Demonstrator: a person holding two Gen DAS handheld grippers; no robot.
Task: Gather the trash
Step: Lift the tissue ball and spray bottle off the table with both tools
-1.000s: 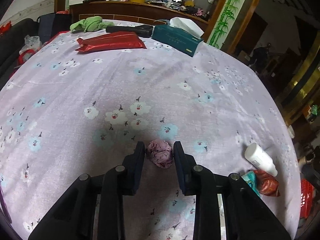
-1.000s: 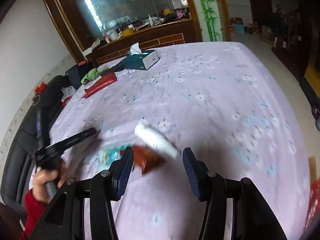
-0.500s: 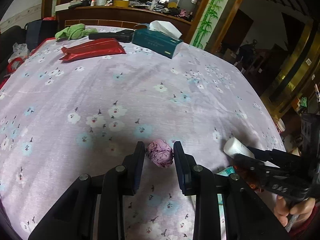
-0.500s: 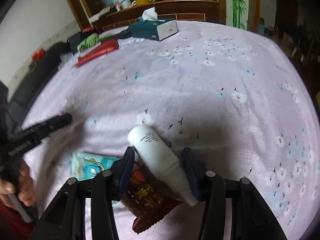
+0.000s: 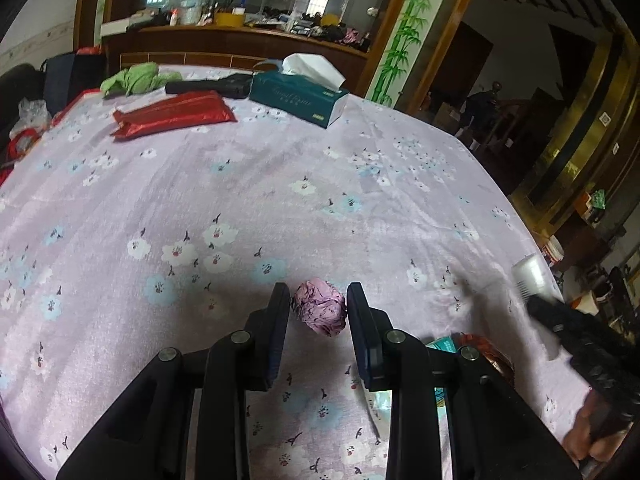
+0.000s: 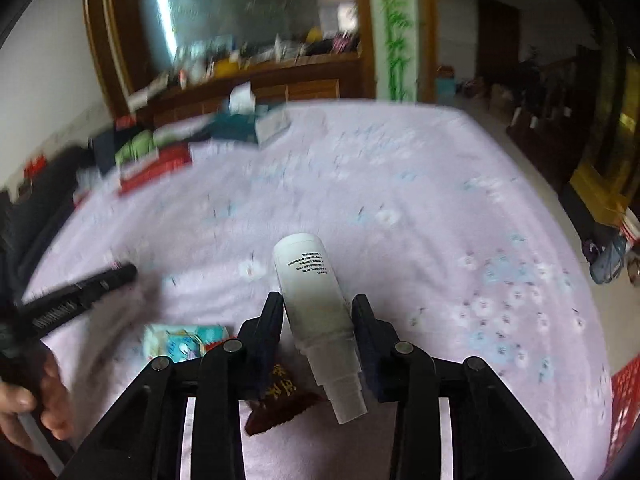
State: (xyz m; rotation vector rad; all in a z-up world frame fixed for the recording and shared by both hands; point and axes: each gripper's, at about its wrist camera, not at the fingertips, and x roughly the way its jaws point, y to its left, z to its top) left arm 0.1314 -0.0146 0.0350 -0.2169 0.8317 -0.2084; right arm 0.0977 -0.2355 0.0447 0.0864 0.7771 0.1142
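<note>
A crumpled pink paper ball (image 5: 320, 308) sits between the fingers of my left gripper (image 5: 318, 300), which is shut on it just above the flowered purple tablecloth (image 5: 280, 184). My right gripper (image 6: 318, 308) is shut on a white plastic bottle (image 6: 312, 292), cap end toward the camera. Under it on the cloth lie a dark red snack wrapper (image 6: 280, 400) and a teal wrapper (image 6: 180, 338). In the left wrist view the right gripper (image 5: 560, 320) shows blurred at the right edge with the bottle (image 5: 532, 276). In the right wrist view the left gripper (image 6: 80, 292) appears at far left, held by a hand (image 6: 24, 396).
At the far end of the table lie a teal tissue box (image 5: 298, 98), a red pouch (image 5: 172, 114), a green cloth (image 5: 136, 78) and a black object (image 5: 212, 86). A wooden sideboard (image 5: 240, 40) stands behind. The table edge curves along the right.
My right gripper has shut on the white bottle and is moving, so its view is blurred. My left gripper still holds the pink ball and has shifted slightly over the cloth.
</note>
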